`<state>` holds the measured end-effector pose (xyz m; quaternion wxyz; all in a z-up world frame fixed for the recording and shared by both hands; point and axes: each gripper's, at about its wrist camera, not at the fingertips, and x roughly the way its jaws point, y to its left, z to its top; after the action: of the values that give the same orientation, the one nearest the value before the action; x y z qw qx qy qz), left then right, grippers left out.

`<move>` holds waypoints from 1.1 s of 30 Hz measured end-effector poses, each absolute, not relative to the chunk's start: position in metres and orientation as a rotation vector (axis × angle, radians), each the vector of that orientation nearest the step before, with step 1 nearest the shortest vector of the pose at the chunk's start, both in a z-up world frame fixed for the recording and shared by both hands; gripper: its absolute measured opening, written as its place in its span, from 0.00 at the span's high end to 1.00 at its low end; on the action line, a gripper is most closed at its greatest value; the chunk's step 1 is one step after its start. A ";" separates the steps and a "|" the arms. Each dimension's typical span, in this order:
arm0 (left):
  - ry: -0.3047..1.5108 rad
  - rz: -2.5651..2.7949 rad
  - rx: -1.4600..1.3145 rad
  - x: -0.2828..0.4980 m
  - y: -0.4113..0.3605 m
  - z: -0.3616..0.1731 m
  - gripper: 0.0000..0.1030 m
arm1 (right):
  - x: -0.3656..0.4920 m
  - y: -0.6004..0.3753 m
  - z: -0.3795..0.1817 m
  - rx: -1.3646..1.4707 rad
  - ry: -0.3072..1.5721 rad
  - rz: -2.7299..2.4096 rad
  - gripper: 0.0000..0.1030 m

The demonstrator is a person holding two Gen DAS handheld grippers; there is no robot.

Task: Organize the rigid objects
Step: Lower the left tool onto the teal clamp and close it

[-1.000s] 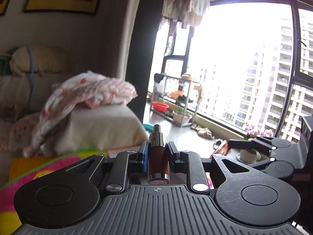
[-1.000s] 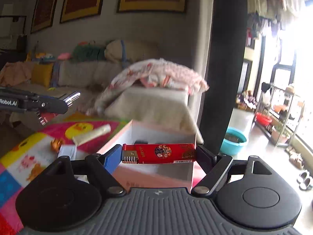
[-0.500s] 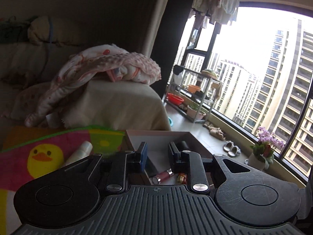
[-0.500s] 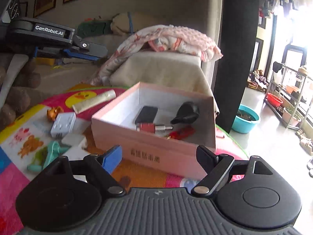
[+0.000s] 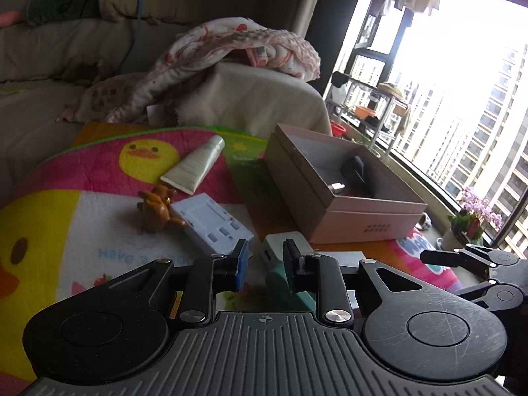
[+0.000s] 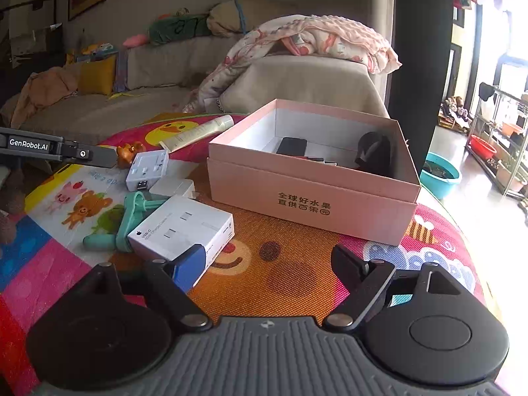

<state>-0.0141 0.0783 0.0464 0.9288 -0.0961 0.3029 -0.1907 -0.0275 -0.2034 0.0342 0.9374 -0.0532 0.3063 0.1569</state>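
An open pink box (image 6: pixel 316 194) stands on the colourful mat; it also shows in the left wrist view (image 5: pixel 333 204). Inside lie a black phone-like slab (image 6: pixel 291 145), a black rounded object (image 6: pixel 374 153) and small red items. Left of the box lie a white charger box (image 6: pixel 181 227), a white hub (image 6: pixel 147 168), a white adapter (image 6: pixel 171 187), a teal tool (image 6: pixel 128 217), a brown figurine (image 5: pixel 156 205) and a cream tube (image 5: pixel 196 166). My left gripper (image 5: pixel 264 264) is open and empty above the adapter (image 5: pixel 283 242). My right gripper (image 6: pixel 267 260) is open wide and empty in front of the box.
A sofa (image 6: pixel 158 66) with cushions and a blanket-draped armrest (image 6: pixel 310 76) stands behind the mat. A teal basin (image 6: pixel 440 173) and a metal rack (image 6: pixel 501 138) stand on the floor to the right. A potted flower (image 5: pixel 472 217) sits by the window.
Both grippers let go of their items, the brown bottle and the red pack, into the box, then drew back and tilted down towards the mat. Both now stand open and empty.
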 end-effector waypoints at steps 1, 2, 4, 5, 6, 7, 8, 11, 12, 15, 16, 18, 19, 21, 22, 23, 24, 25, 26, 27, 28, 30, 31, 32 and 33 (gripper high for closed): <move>0.627 -0.401 -0.201 -0.015 0.077 0.045 0.75 | -0.028 -0.202 0.032 -0.106 0.632 0.319 0.19; 0.633 -0.411 -0.205 -0.015 0.074 0.045 0.75 | -0.027 -0.202 0.031 -0.102 0.640 0.316 0.19; 0.639 -0.423 -0.204 -0.017 0.068 0.043 0.75 | -0.028 -0.202 0.026 -0.094 0.655 0.309 0.19; 0.642 -0.423 -0.200 -0.017 0.065 0.043 0.75 | -0.029 -0.203 0.025 -0.092 0.661 0.305 0.19; 0.646 -0.409 -0.188 -0.017 0.061 0.041 0.75 | -0.029 -0.203 0.023 -0.090 0.666 0.303 0.19; 0.650 -0.389 -0.169 -0.017 0.057 0.041 0.75 | -0.029 -0.204 0.021 -0.085 0.674 0.299 0.19; 0.651 -0.365 -0.143 -0.016 0.053 0.040 0.75 | -0.029 -0.204 0.019 -0.082 0.683 0.295 0.19; 0.660 -0.331 -0.107 -0.015 0.043 0.036 0.75 | -0.027 -0.206 0.019 -0.068 0.692 0.282 0.19; 0.665 -0.338 -0.107 -0.015 0.041 0.035 0.75 | -0.026 -0.206 0.018 -0.066 0.697 0.280 0.19; 0.671 -0.359 -0.099 -0.016 0.036 0.031 0.75 | -0.027 -0.207 0.018 -0.057 0.695 0.280 0.19; 0.666 -0.353 -0.092 -0.016 0.035 0.031 0.75 | -0.027 -0.206 0.020 -0.053 0.692 0.284 0.19; 0.661 -0.337 -0.101 -0.015 0.038 0.031 0.75 | -0.028 -0.202 0.023 -0.025 0.694 0.311 0.19; 0.659 -0.331 -0.115 -0.015 0.041 0.031 0.75 | -0.029 -0.198 0.026 -0.012 0.690 0.341 0.19; 0.654 -0.321 -0.132 -0.015 0.046 0.033 0.75 | -0.028 -0.182 0.033 -0.024 0.672 0.388 0.18; 0.652 -0.318 -0.133 -0.015 0.049 0.033 0.75 | -0.026 -0.173 0.036 -0.035 0.660 0.396 0.18; 0.649 -0.315 -0.134 -0.016 0.050 0.034 0.75 | -0.024 -0.165 0.039 -0.041 0.649 0.396 0.18; 0.645 -0.310 -0.138 -0.017 0.053 0.035 0.75 | -0.021 -0.156 0.041 -0.038 0.644 0.394 0.18; 0.642 -0.304 -0.143 -0.018 0.056 0.035 0.75 | -0.016 -0.149 0.043 -0.032 0.649 0.392 0.18; 0.639 -0.297 -0.149 -0.018 0.059 0.035 0.75 | -0.011 -0.141 0.043 -0.034 0.661 0.392 0.17; 0.636 -0.286 -0.158 -0.019 0.063 0.036 0.75 | -0.007 -0.133 0.042 -0.046 0.669 0.394 0.17; 0.634 -0.276 -0.166 -0.019 0.066 0.036 0.75 | -0.002 -0.126 0.040 -0.069 0.671 0.392 0.17; 0.632 -0.258 -0.180 -0.020 0.073 0.035 0.75 | 0.005 -0.115 0.033 -0.127 0.670 0.374 0.16; 0.633 -0.249 -0.185 -0.020 0.076 0.035 0.75 | 0.008 -0.113 0.031 -0.137 0.671 0.371 0.16; 0.635 -0.244 -0.188 -0.020 0.078 0.035 0.75 | 0.009 -0.114 0.029 -0.142 0.680 0.370 0.16; 0.639 -0.241 -0.192 -0.020 0.081 0.034 0.75 | 0.008 -0.115 0.029 -0.149 0.681 0.369 0.16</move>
<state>-0.0203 0.0805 0.0342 0.9376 -0.0942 0.3130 -0.1182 0.0085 -0.1149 0.0285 0.9232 -0.0727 0.3318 0.1796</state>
